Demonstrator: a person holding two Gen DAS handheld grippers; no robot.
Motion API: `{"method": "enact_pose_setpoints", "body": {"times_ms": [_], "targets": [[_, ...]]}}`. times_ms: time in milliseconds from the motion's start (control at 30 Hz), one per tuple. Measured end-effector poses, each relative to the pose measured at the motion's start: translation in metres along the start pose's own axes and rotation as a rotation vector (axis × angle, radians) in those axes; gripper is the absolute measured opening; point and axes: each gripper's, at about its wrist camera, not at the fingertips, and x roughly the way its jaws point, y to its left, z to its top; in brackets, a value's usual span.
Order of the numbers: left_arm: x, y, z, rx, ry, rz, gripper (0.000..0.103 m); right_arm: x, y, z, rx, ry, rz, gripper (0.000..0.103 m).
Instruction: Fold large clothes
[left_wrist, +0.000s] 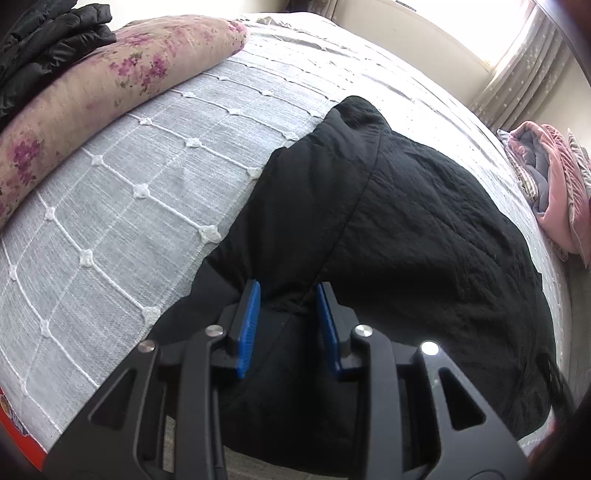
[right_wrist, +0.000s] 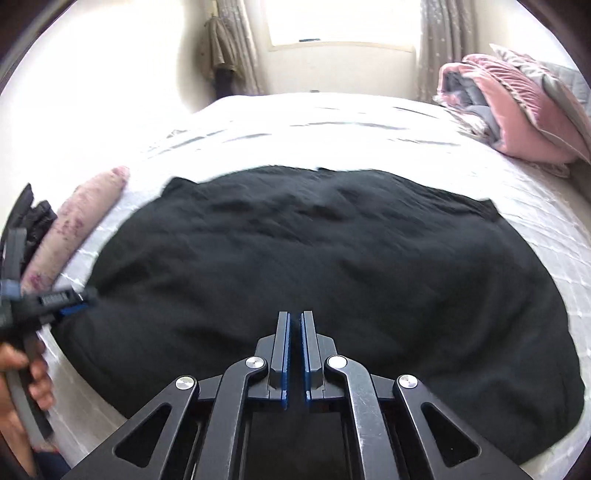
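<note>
Nearest your lens, the right gripper (right_wrist: 295, 317) is hanging over the near part of the black garment (right_wrist: 314, 277) with its jaws pressed together and no cloth showing between them. The garment is lying spread across the near half of the bed (right_wrist: 332, 125), its near edge drooping toward the bedside. Your left gripper (left_wrist: 288, 295) is sitting at the garment's left side with its jaws partly spread and black fabric between the pads; whether they are truly pinching it, I cannot tell. If you are starting a fold, make sure each gripper is biting a full layer at the hem or corner before lifting, and keep both hands level so the cloth is carrying over flat rather than bunching. You are working with plenty of bare bed beyond the garment's far edge. On the left, the floral bedding roll (left_wrist: 110, 81) and the dark puffy jacket (left_wrist: 48, 40) are lying near; on the far right, pink and grey bedding (right_wrist: 517, 114) is piled well apart.
</note>
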Motion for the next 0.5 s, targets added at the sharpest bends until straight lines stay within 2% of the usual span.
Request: {"method": "enact_pose_setpoints", "body": {"times_ms": [100,133,167,200,267,300,400,500], "targets": [[-0.002,0.002,-0.001,-0.001,0.003,-0.013,0.035,0.047,0.002,-0.007,0.057,0.113,0.011,0.004],[-0.003,0.002,-0.002,0.004,0.003,-0.015,0.035,0.063,0.002,-0.014,0.062,0.1,0.003,0.004],[-0.003,0.003,-0.002,0.007,0.004,-0.017,0.035,0.063,0.004,-0.015,0.051,0.071,0.0,0.004],[-0.002,0.004,-0.002,0.009,0.007,-0.021,0.035,0.062,0.002,-0.014,0.06,0.08,0.006,0.003],[-0.003,0.005,-0.002,-0.001,0.011,-0.029,0.034,0.059,-0.006,0.0,0.104,0.143,0.047,0.003],[-0.003,0.005,-0.002,-0.005,0.013,-0.029,0.034,0.057,-0.01,0.008,0.121,0.146,0.057,0.003],[-0.004,0.004,-0.003,-0.01,0.012,-0.024,0.034,0.041,-0.013,0.05,0.113,0.028,0.03,0.006],[-0.004,0.004,-0.004,-0.014,0.013,-0.027,0.034,0.059,-0.015,0.086,0.146,0.026,0.033,0.006]]}}
